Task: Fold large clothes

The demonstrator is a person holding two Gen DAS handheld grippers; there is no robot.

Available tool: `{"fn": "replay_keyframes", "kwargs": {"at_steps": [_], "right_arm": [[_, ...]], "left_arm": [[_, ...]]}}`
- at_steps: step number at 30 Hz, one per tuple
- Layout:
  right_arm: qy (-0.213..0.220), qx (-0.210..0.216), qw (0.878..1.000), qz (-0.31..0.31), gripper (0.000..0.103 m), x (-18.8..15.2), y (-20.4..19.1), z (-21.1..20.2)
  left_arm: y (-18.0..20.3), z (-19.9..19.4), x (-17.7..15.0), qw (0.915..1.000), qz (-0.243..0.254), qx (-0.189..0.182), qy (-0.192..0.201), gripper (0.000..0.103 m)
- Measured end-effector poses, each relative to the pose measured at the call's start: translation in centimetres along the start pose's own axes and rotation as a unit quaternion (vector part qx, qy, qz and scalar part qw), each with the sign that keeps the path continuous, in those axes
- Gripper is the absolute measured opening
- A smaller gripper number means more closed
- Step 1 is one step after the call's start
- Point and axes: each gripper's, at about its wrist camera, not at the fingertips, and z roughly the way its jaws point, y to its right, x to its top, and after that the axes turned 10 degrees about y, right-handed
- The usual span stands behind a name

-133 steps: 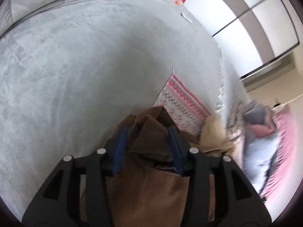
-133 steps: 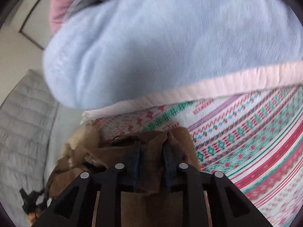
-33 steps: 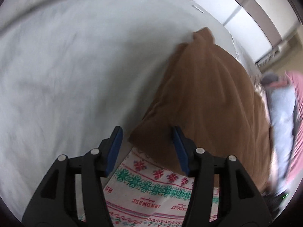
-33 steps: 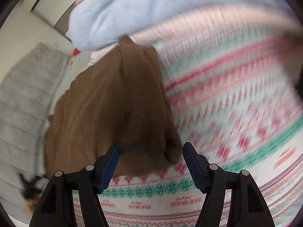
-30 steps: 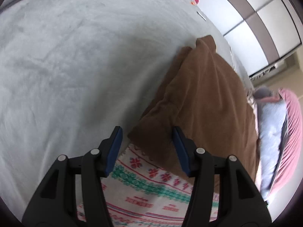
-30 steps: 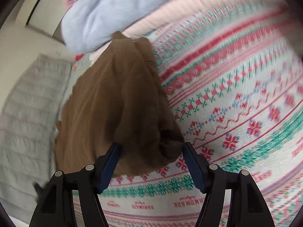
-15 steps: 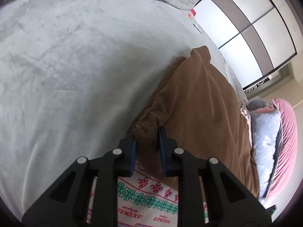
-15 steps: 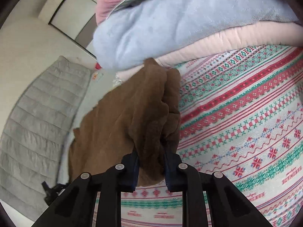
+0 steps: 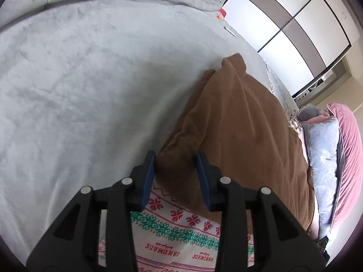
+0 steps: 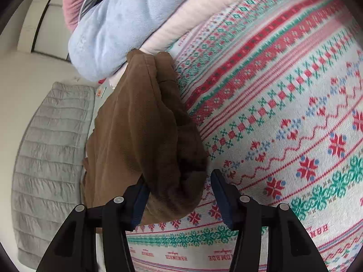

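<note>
Two near corners of the brown garment (image 9: 238,122) sit between my tools: the left gripper (image 9: 175,174) has its blue pads spread, with the garment's left corner lying in the gap and neither pad pressing it; the right gripper (image 10: 179,192) is likewise apart, the bunched right corner (image 10: 177,181) resting against the left pad and clear of the right one. The garment lies folded and elongated, its near edge on the patterned knit blanket (image 10: 283,117) and its far end reaching out over the grey bed cover (image 9: 79,90). Risk, as I judge it: the right corner is a thick wad of several layers, so if I close there I may catch only the outer layers and the fold would open when lifted; a deep bite on either side could also pinch the blanket beneath and drag it along. On the left the corner looks thinner, and an uneven grab between the two sides would skew the next fold. At the far end the garment lies against the pale blue fleece (image 10: 118,29) and pink quilted bundle (image 10: 195,15), which might snag it. Legible writing: the blanket border repeats the word "HANDMADE", seen mirrored or upside down in both views (image 9: 163,247); smaller script above it is too fine to read. No brand is visible on the garment.
</note>
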Motion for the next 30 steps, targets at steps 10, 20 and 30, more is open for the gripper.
{"fn": "replay_keyframes", "kwargs": {"at_steps": [10,20,30], "right_arm": [[0.019,0.067,0.987,0.146,0.056,-2.6,2.5,-0.2],[0.053,0.054,0.99,0.122,0.059,-2.9,0.3,0.9],[0.06,0.059,0.99,0.115,0.059,-5.5,0.9,0.5]], "left_arm": [[3.9,-2.2,-0.6,0.9913,0.116,0.027,0.057,0.041],[16.7,-4.1,-8.6,0.9406,0.324,-0.097,0.03,0.067],[26.1,1.4,-15.9,0.8875,0.454,-0.077,-0.014,0.068]]}}
